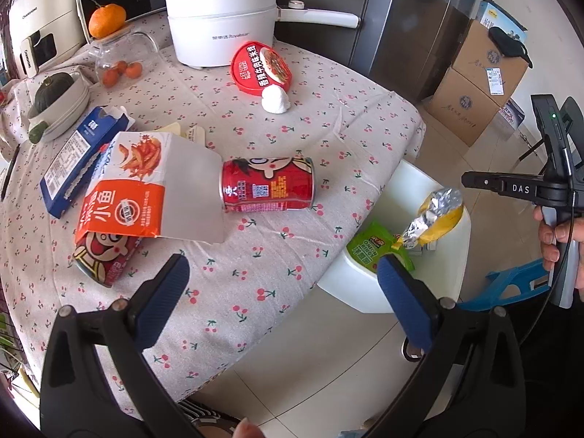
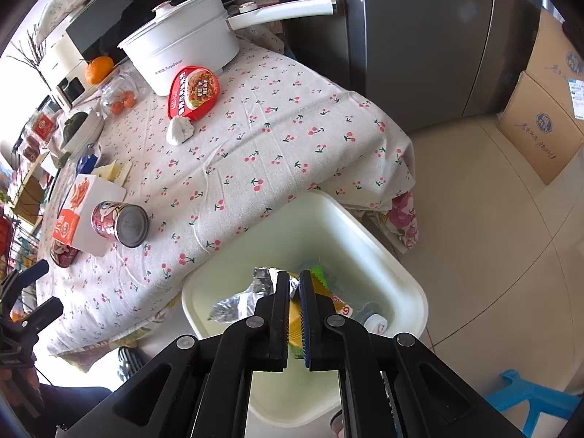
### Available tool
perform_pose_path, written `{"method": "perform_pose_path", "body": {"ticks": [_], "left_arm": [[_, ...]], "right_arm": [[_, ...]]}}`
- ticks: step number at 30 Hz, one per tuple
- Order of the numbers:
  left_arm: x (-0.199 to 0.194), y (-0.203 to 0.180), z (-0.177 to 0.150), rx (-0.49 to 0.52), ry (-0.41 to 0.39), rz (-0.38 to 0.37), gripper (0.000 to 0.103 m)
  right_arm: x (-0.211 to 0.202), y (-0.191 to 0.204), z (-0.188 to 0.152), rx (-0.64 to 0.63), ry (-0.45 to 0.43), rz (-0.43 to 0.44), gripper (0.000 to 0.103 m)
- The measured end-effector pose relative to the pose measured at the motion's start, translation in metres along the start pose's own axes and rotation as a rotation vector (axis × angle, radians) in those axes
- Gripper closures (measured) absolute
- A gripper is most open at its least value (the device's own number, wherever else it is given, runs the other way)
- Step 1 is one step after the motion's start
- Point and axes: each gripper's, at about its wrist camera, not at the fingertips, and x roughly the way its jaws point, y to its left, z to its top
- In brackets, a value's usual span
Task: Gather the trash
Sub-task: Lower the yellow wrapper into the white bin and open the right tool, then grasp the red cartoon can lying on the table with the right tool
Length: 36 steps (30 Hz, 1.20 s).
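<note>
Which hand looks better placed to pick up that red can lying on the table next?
Left. Its tongs gape wide over the table, near the red can. The right tongs are nearly shut over the white bin, with a yellow wrapper between them.

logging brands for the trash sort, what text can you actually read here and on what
"Royalstar": white pot
"小鱼": orange snack box
"ONION RINGS": green bag in the bin
"DAS": right gripper, seen from the left wrist
"CHANGHONG": white appliance
Can, blue carton, cardboard boxes: print too small.
</note>
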Motion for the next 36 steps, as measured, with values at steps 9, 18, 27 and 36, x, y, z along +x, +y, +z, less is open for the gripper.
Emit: {"method": "perform_pose_path", "body": {"ticks": [9,18,27,36], "left_arm": [[-0.018,0.034,-0.01,-0.082,-0.049,0.022,0.001],[-0.033,0.069,-0.015,-0.183,-0.099,0.067,0.001],[-0.039,0.118,-0.017,-0.259,-0.18,0.179,0.001],[0.002,0.157,-0.008,-0.314,0.005,0.098,0.001]], "right_arm": [[-0.006,0.018,0.006,0.012,-0.042,0.012,0.031],[-0.012,0.05,0.014,-0.065,-0.09,-0.021,0.017],[-0.005,0.089,0.023,-0.161,-0.096,-0.025,0.008],[0.013,0.126,0.034,-0.242,-0.072,-0.016,0.008]]}}
